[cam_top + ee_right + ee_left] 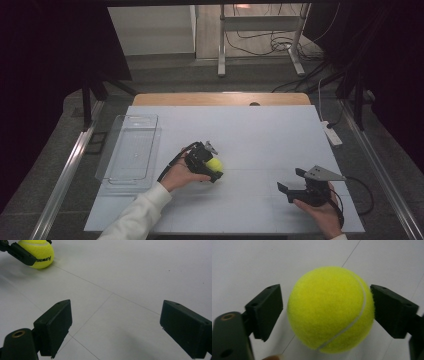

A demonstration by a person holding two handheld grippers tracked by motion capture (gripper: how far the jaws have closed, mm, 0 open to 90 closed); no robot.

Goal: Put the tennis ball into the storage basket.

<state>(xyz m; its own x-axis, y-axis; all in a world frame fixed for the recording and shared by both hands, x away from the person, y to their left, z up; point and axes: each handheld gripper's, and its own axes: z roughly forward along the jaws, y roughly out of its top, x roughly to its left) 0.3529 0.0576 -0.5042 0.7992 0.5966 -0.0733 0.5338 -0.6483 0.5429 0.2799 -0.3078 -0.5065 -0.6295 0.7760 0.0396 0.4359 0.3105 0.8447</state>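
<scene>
A yellow tennis ball (pixel 215 163) rests on the white table (pixel 260 135), left of centre. My left gripper (pixel 214 162) straddles it from the left, held in a hand with a white sleeve. In the left gripper view the ball (pixel 329 310) sits between the jaws of the left gripper (pixel 327 312). One pad grazes its fuzz and a thin gap shows at the other, so the gripper is open. My right gripper (pixel 290 179) lies near the front right, open with nothing between its jaws (pixel 115 327). It looks toward the ball (pixel 37 252).
A clear plastic tray (pixel 130 150) hangs partly over the table's left edge. A white power strip (pixel 332 134) lies off the right edge. Beyond the table are metal stand legs (pixel 221 50) and floor cables. Thin seam lines cross the tabletop.
</scene>
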